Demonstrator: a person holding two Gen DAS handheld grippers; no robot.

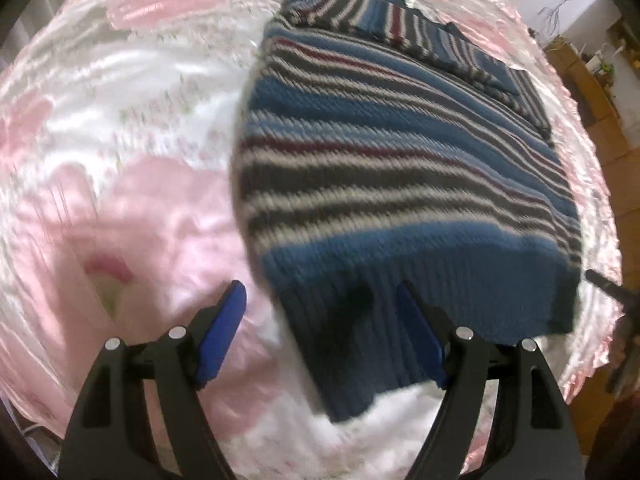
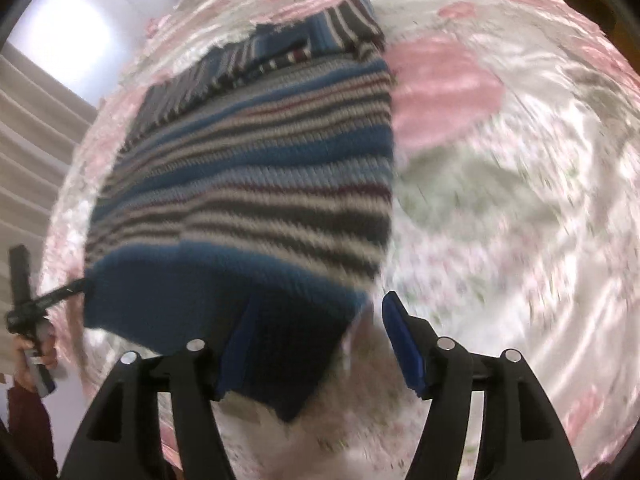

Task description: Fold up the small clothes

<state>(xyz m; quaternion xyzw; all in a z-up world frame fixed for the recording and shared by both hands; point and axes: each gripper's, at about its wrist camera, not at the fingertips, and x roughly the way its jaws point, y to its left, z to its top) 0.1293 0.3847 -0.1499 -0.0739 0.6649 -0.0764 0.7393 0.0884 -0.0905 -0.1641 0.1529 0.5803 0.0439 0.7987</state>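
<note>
No text, label, brand, number or sign can be read in either view. The sweater (image 1: 400, 168) shows only knitted stripes, and the bedspread (image 1: 120, 208) only a blurred flower print.

Pretty sure we're in someone's home here, probably a bedroom: shiny pink floral bedspread (image 1: 132, 208) under everything, pleated curtains (image 2: 28, 128) by a bright window (image 2: 68, 40), wooden furniture (image 1: 588, 92) off to one side.
</note>
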